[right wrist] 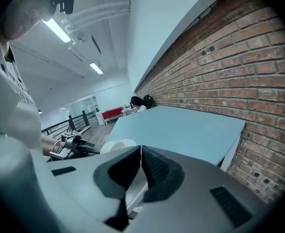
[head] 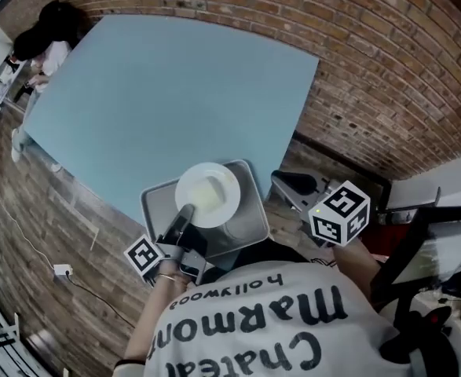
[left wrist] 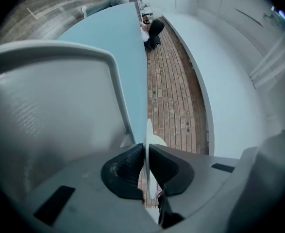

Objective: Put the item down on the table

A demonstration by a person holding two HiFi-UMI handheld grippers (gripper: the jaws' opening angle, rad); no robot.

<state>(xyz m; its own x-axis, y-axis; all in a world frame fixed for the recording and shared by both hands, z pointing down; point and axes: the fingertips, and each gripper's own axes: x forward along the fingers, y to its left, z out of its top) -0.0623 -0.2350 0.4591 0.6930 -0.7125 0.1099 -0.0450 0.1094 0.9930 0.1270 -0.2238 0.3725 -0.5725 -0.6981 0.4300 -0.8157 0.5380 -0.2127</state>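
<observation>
one round white plate (head: 207, 195) is pinched at its rim by the left gripper (head: 186, 212), not yet laid on the pale blue table (head: 159, 100), the right gripper (head: 290, 183) closed on nothing.

The white plate (head: 207, 195) looks smooth and faintly glossy, like glazed ceramic. The grey tray (head: 158, 206) is matt plastic. The pale blue table (head: 167, 93) is smooth and matt. The brick floor (head: 387, 69) is rough. The left gripper (left wrist: 146, 154) has black ribbed rubbery pads (left wrist: 125, 171).
</observation>
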